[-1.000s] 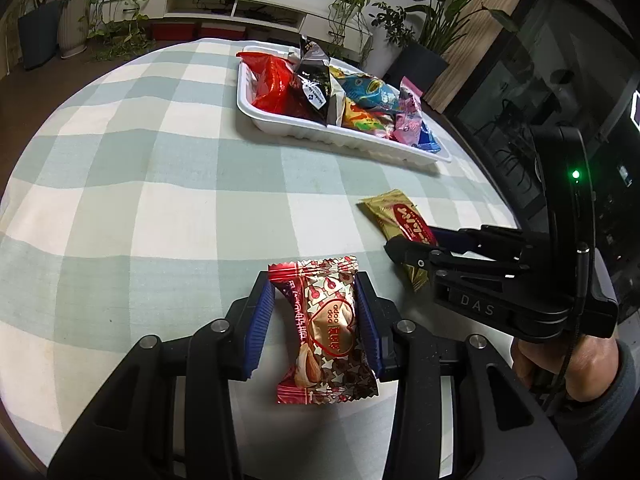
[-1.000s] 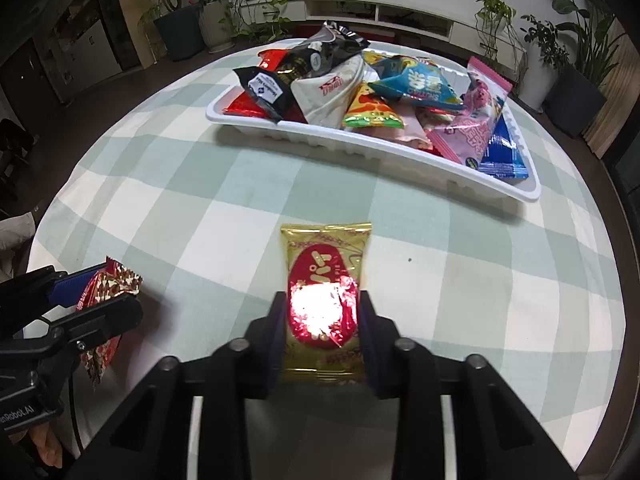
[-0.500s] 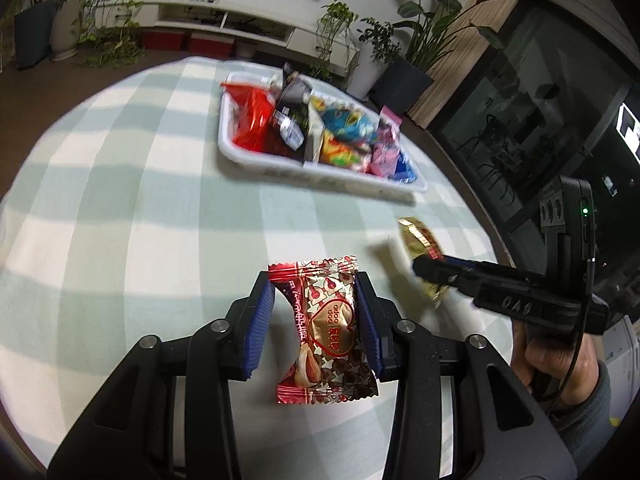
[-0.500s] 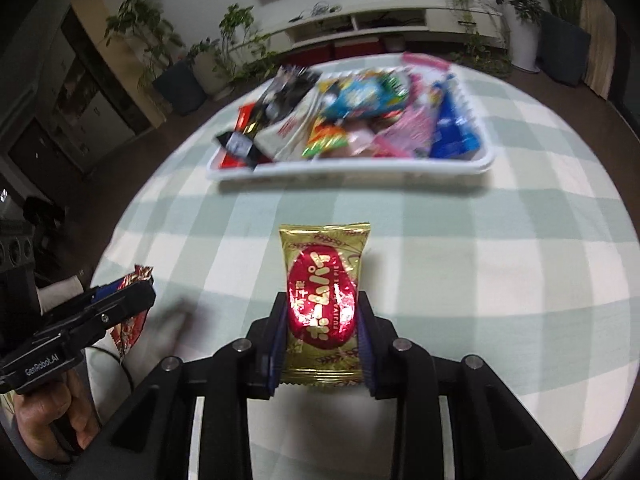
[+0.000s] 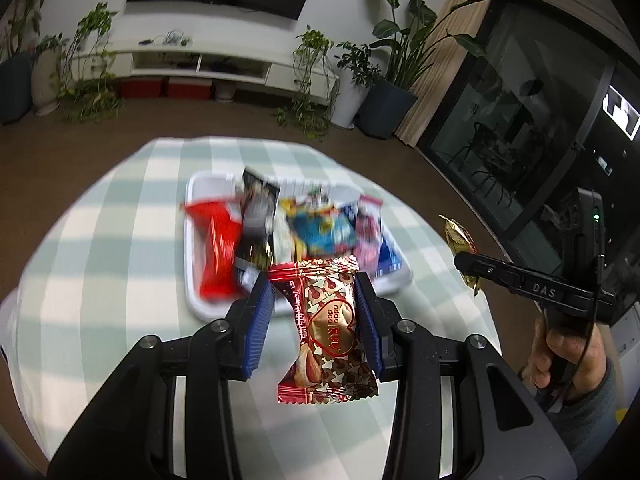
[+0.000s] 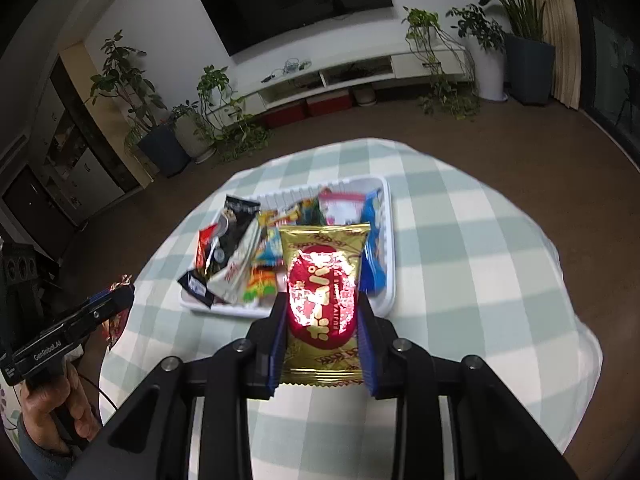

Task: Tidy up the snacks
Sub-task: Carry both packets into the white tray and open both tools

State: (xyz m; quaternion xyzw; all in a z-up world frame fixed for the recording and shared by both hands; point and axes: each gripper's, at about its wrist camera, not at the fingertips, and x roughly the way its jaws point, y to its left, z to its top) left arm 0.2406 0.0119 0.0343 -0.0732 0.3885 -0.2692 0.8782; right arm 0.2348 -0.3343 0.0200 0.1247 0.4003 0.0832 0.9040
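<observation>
My left gripper point(image 5: 316, 300) is shut on a red and gold heart-print candy packet point(image 5: 326, 328), held in the air above the near side of the table. My right gripper point(image 6: 322, 308) is shut on a gold packet with a red oval label point(image 6: 322, 292), also lifted clear of the cloth. Beyond both stands a white tray point(image 5: 192, 296) point(image 6: 390, 240) heaped with several snack packets. In the left wrist view the right gripper point(image 5: 466, 260) shows at the right with the gold packet point(image 5: 460, 236). In the right wrist view the left gripper point(image 6: 116, 300) shows at the left edge.
A round table with a green and white check cloth point(image 5: 100, 280) point(image 6: 480, 260) carries the tray. A hand point(image 5: 560, 356) grips the right tool; another hand point(image 6: 52, 412) grips the left one. Potted plants, a low white cabinet and a wall TV stand beyond the table.
Both grippers have risen off the table with their packets and moved toward the tray. The tray now looks smaller and lies just beyond each held packet. The right gripper has rolled.
</observation>
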